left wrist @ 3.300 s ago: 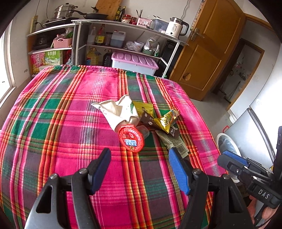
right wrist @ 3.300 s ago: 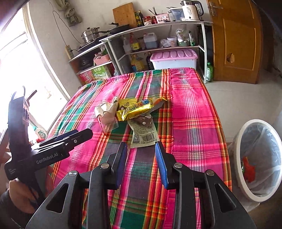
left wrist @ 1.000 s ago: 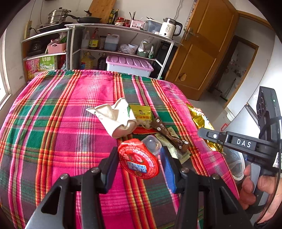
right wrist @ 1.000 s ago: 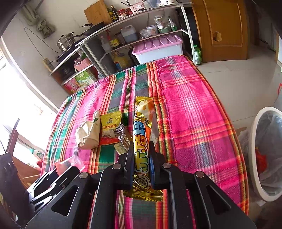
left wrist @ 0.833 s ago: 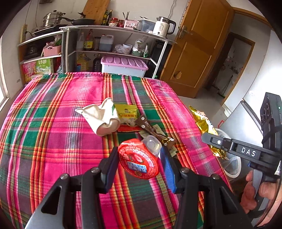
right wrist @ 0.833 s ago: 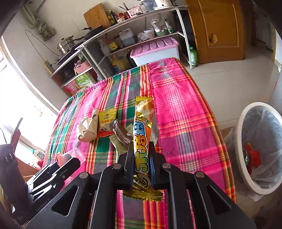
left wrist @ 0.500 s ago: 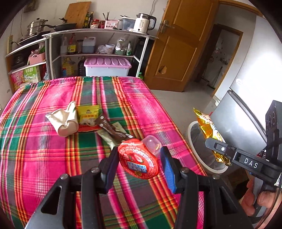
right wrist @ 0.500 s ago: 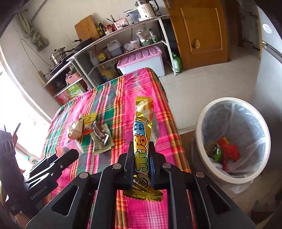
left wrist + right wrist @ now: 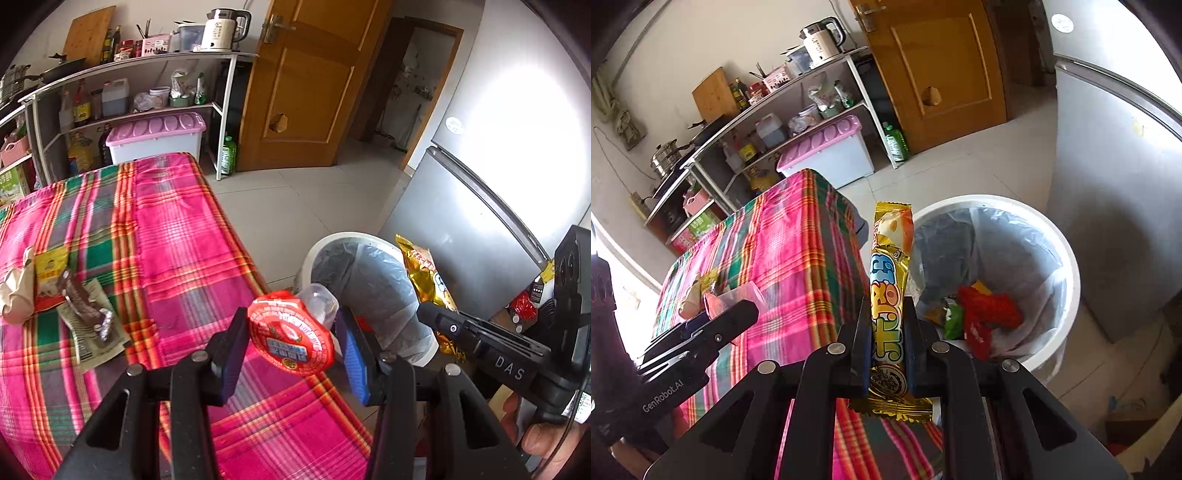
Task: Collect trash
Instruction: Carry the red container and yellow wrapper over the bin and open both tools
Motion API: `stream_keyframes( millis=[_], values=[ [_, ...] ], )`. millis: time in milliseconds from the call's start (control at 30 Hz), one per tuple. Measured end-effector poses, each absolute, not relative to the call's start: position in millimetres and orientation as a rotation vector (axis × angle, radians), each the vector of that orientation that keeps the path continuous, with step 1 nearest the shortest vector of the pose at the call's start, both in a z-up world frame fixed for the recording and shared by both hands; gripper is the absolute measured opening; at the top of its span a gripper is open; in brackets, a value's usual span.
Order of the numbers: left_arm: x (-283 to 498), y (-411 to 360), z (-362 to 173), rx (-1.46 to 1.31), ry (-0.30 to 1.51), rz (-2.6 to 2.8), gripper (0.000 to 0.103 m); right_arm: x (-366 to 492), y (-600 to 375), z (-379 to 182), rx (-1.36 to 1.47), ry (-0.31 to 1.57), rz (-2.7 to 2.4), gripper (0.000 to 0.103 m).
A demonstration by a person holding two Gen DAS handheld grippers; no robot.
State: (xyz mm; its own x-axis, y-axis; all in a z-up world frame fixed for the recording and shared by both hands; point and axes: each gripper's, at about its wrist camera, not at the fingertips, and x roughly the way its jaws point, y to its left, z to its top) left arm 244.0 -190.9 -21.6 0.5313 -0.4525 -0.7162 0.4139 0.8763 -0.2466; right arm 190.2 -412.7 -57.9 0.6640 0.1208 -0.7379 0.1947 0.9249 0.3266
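My left gripper (image 9: 291,343) is shut on a clear plastic cup with a red foil lid (image 9: 290,336), held above the table's right edge. My right gripper (image 9: 888,339) is shut on a gold snack wrapper (image 9: 888,291), which stands upright just left of the white trash bin (image 9: 1067,258); the wrapper also shows in the left wrist view (image 9: 424,277). The bin (image 9: 332,243) has a grey liner and holds red and green trash (image 9: 982,317). A beige crumpled bag (image 9: 14,291), a yellow packet (image 9: 50,266) and a brown wrapper (image 9: 83,302) lie on the plaid tablecloth (image 9: 177,236).
A silver fridge (image 9: 480,206) stands behind the bin. A wooden door (image 9: 306,77) is at the back. A metal shelf rack (image 9: 129,96) with a pink-lidded box (image 9: 155,136) stands behind the table. Tiled floor lies between table, door and bin.
Both grippers have swung right, off the table's middle toward the bin, each keeping its item. The bin is now larger and closer in both views.
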Motion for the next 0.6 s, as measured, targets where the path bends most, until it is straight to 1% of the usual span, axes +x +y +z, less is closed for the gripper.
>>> stream_keyframes(
  millis=[333, 500, 533, 567, 600],
  values=[
    [268, -268, -58, -0.006, 0.955, -0.604, 0.049, 201, -464, -100, 0.444, 0.9, -0.127, 0.014],
    [275, -296, -75, 0.001, 0.994, -0.642, 0.051, 204, -481, -112, 0.478, 0.906, -0.146, 0.017],
    [275, -299, -78, 0.003, 0.997, -0.645, 0.058, 205, -483, -114, 0.485, 0.905, -0.143, 0.017],
    [276, -302, -79, 0.005, 0.995, -0.643, 0.063, 204, -484, -115, 0.484, 0.904, -0.142, 0.018],
    [277, -304, -80, 0.002, 0.989, -0.645, 0.071, 205, -484, -115, 0.477, 0.902, -0.147, 0.018]
  ],
)
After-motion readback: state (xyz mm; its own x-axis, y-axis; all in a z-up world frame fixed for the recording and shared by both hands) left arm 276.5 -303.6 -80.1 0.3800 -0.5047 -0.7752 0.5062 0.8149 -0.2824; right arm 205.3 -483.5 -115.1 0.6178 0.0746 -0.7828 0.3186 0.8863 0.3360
